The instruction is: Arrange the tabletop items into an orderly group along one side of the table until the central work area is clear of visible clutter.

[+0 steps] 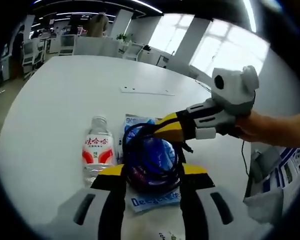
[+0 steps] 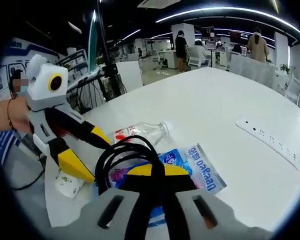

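A coiled black cable (image 1: 152,155) lies on a blue wipes packet (image 1: 151,201) on the white table (image 1: 60,100). My left gripper (image 1: 153,172) is open, with its jaws standing on either side of the coil. My right gripper (image 1: 162,129) comes in from the right and is shut on a loop of the cable. In the right gripper view, the right gripper (image 2: 155,172) pinches the cable (image 2: 121,152) above the packet (image 2: 204,169), and the left gripper (image 2: 90,150) stands open at the left. A clear water bottle (image 1: 97,150) with a red and white label lies beside the packet, and shows again as the bottle (image 2: 140,132).
A white power strip (image 1: 146,91) (image 2: 269,140) lies further out on the table. A small paper cup (image 2: 67,183) stands near the table edge. Papers (image 1: 272,197) lie off the table's right edge. Chairs and people are far behind.
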`<action>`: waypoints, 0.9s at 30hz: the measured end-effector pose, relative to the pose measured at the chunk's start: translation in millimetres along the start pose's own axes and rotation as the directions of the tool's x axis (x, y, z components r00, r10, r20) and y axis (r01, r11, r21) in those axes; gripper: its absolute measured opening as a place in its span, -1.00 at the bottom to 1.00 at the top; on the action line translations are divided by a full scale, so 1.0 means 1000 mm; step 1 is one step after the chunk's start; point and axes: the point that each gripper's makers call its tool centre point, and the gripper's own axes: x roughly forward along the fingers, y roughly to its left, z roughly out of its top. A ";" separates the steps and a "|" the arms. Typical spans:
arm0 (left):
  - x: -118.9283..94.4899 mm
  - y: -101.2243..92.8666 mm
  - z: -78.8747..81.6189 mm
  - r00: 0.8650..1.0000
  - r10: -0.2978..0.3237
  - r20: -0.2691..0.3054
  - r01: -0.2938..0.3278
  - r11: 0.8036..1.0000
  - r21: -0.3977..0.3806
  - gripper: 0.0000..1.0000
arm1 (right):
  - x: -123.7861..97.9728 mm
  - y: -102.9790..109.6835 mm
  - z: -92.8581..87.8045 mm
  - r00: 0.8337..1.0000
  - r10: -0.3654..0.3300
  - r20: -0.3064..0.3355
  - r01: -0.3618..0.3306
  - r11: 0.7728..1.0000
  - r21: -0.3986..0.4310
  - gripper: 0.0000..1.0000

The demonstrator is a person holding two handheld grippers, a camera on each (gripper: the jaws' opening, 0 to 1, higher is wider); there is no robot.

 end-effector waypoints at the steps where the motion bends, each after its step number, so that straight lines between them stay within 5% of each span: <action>1: 0.000 0.002 0.001 1.000 0.004 0.005 -0.004 1.000 -0.015 -0.26 | 0.000 0.000 0.000 1.000 0.000 0.000 0.000 1.000 0.000 -0.97; 14: -0.003 0.007 0.008 0.999 0.044 0.023 -0.044 0.999 -0.026 -0.69 | -0.009 -0.002 0.004 1.000 -0.006 0.019 0.006 1.000 0.018 -0.96; 27: -0.013 -0.002 0.020 0.998 0.032 0.056 -0.030 0.999 -0.036 -0.81 | -0.021 0.003 0.015 0.998 -0.003 0.062 0.000 0.999 0.049 -0.97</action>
